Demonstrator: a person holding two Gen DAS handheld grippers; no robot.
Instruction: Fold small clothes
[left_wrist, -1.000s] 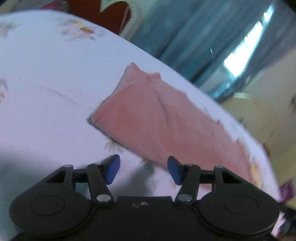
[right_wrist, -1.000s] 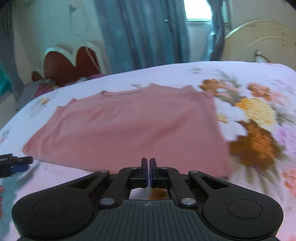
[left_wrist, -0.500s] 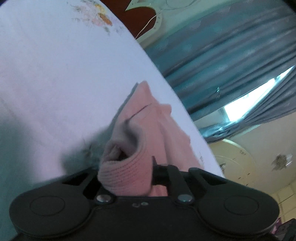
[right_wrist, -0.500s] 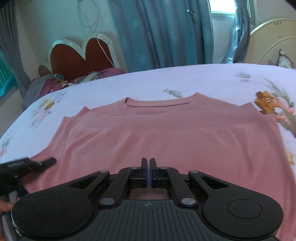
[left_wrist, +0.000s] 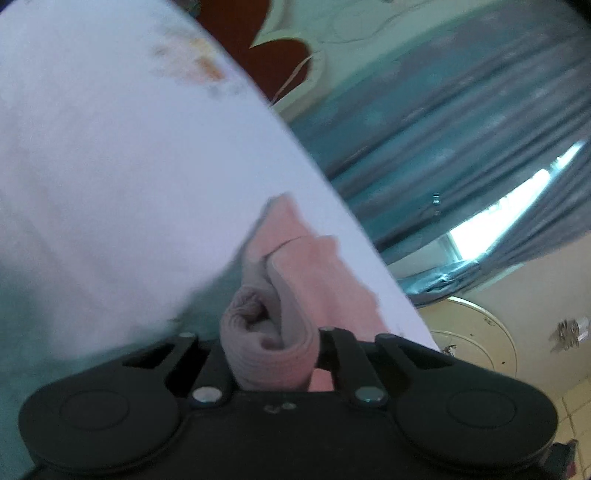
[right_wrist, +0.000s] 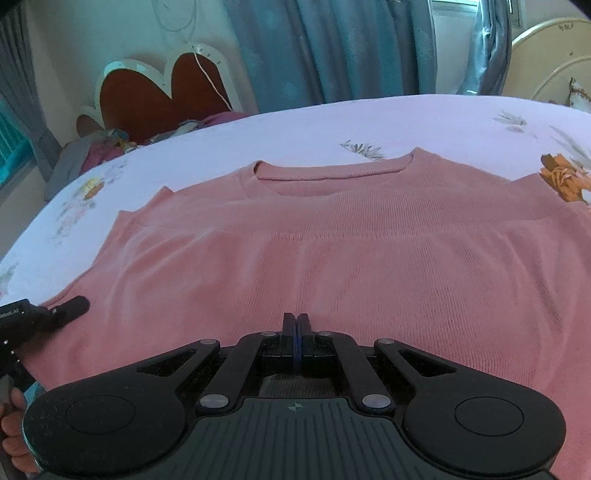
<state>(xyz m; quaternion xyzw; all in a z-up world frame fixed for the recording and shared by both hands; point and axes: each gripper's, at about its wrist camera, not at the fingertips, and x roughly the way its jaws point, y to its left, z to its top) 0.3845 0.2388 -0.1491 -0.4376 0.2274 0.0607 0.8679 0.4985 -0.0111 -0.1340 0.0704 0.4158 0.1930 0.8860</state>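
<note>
Bed (right_wrist: 332, 118), pale floral sheet: the work surface and the landmark for everything below.

Pink knit top (right_wrist: 332, 258) lies flat, face up, across the middle of the bed, neckline toward the bed's far edge, hem toward the cameras. Only 1 garment is visible; no fold is made yet.

Left gripper (left_wrist: 273, 354): clenched on a bunched corner of the top at its hem, near the bed's left side (fabric rolled between the jaws and hiding the pads). In the right wrist view the same tool (right_wrist: 55, 314) sits at the garment's lower left edge.

Right gripper (right_wrist: 296, 343): jaws fully closed at the middle of the hem. Whether cloth is pinched between them cannot be told; none shows.

Handling, judged: light, soft, ribbed knit that drapes, stretches and offers no stiffness. It should not slip from rubber pads. Best hold is at hem corners or shoulder seams, 2 points together, so the panel lifts evenly rather than sagging or twisting.
</note>
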